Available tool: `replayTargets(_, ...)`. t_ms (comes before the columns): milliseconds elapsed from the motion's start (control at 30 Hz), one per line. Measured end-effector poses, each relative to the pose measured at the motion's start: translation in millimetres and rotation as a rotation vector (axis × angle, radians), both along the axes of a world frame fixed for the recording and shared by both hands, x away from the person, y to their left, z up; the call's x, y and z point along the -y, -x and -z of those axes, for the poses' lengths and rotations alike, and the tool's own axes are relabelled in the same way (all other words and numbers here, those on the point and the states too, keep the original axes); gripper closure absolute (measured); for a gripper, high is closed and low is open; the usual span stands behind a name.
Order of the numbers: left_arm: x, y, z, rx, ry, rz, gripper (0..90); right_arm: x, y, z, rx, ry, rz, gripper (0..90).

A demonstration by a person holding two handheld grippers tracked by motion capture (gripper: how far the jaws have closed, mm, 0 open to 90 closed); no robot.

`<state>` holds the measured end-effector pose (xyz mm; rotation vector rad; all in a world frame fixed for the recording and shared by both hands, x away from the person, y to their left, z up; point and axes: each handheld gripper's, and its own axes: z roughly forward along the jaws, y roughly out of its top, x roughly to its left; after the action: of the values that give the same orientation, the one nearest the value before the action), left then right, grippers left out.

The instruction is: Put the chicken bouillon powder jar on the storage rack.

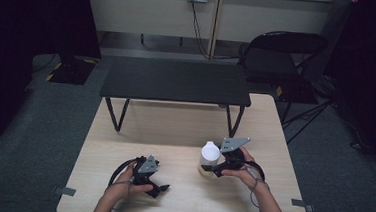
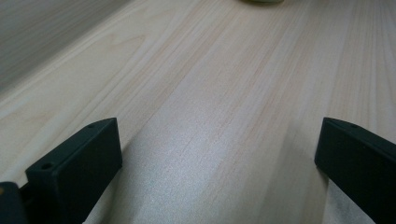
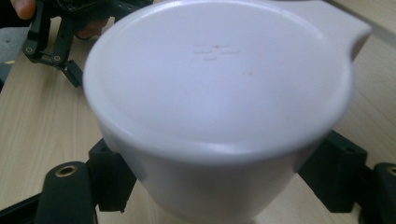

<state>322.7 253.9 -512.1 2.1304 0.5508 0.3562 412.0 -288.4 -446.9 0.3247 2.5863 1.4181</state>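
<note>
A small pale bottle with a wide white cap (image 1: 209, 152) stands right of centre on the light wooden table (image 1: 174, 127). My right gripper (image 1: 208, 167) reaches it from the right, held by a hand. In the right gripper view the white cap (image 3: 215, 88) looms close, and my right gripper (image 3: 222, 191) has a black jaw against each side of the bottle below the cap, shut on it. My left gripper (image 1: 160, 189) rests on the table at the front left, held by the other hand. Its jaws stand wide apart over bare wood, so the left gripper (image 2: 219, 154) is open.
A low black shelf on angled legs (image 1: 175, 80) stands across the back of the table. A black chair (image 1: 280, 52) is behind at the right, with cables down the wall. The left hand's gripper (image 3: 56, 32) lies beyond the cap.
</note>
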Motion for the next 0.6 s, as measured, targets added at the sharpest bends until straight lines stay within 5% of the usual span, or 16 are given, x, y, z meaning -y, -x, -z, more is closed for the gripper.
replayTargets(67, 0.0, 0.0, 0.0, 0.000, 0.000, 0.000, 0.0, 0.3, -1.9, 1.3, 0.000, -0.002, -0.023, 29.7)
replayTargets(600, -0.2, 0.2, 0.4, 0.000, 0.002, -0.001, 0.0, -2.4, 5.9, 4.9, 0.019, -0.008, 0.007, 30.6)
